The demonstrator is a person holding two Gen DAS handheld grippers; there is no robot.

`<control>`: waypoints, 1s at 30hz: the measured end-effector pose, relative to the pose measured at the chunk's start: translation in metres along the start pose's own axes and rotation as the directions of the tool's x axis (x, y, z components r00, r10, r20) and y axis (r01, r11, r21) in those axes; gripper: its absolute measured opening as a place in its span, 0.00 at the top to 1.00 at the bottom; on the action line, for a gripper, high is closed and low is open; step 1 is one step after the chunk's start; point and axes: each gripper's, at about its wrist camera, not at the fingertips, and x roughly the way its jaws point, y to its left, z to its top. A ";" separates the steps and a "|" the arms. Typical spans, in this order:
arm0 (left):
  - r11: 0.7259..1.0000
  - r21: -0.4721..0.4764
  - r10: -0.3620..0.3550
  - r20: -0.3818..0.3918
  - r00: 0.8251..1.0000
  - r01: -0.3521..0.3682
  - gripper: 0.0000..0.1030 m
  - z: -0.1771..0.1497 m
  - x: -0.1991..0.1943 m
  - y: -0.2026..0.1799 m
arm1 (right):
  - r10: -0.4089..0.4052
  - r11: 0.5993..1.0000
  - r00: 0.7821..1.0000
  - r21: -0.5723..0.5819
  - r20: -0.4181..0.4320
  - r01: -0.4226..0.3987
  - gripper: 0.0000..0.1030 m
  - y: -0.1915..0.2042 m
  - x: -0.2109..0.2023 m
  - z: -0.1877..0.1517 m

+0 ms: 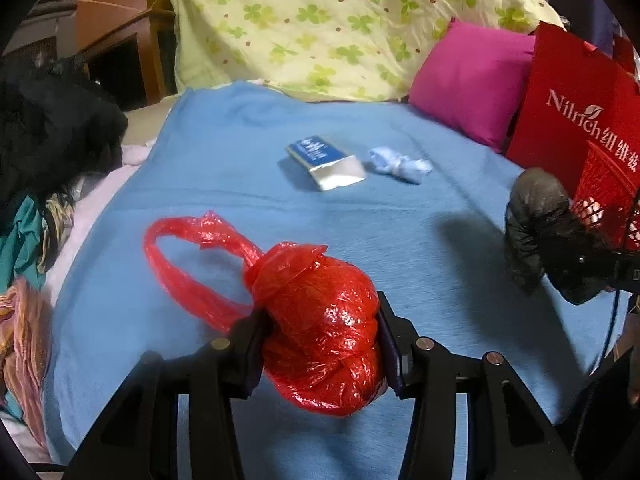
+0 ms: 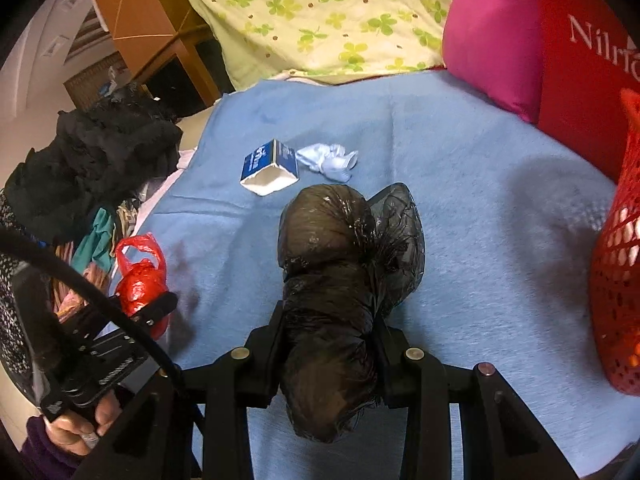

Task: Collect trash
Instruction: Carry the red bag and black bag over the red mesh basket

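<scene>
My left gripper [image 1: 320,332] is shut on a knotted red plastic bag [image 1: 320,332] above the blue blanket [image 1: 240,152]; the red bag [image 2: 140,284] also shows at the left of the right wrist view. My right gripper [image 2: 330,326] is shut on a tied black plastic bag [image 2: 332,280], which also shows at the right of the left wrist view [image 1: 536,232]. A small blue and white carton [image 1: 326,162] lies open on the blanket further back, with a crumpled pale blue tissue [image 1: 400,164] beside it. Both also show in the right wrist view: the carton [image 2: 268,168] and the tissue [image 2: 328,160].
A red mesh basket [image 2: 616,280] stands at the right, in front of a red paper bag [image 1: 576,120]. A pink cushion [image 1: 472,84] and a green-flowered quilt [image 1: 340,20] lie at the back. A heap of dark clothes [image 1: 48,128] lies left. A wooden cabinet [image 1: 116,24] stands behind.
</scene>
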 end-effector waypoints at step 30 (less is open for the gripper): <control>0.980 0.162 0.096 0.111 0.989 -0.114 0.51 0.050 -0.067 -0.105 | 0.067 0.997 0.964 -0.061 0.258 -0.053 0.62 -0.028 -0.090 -0.003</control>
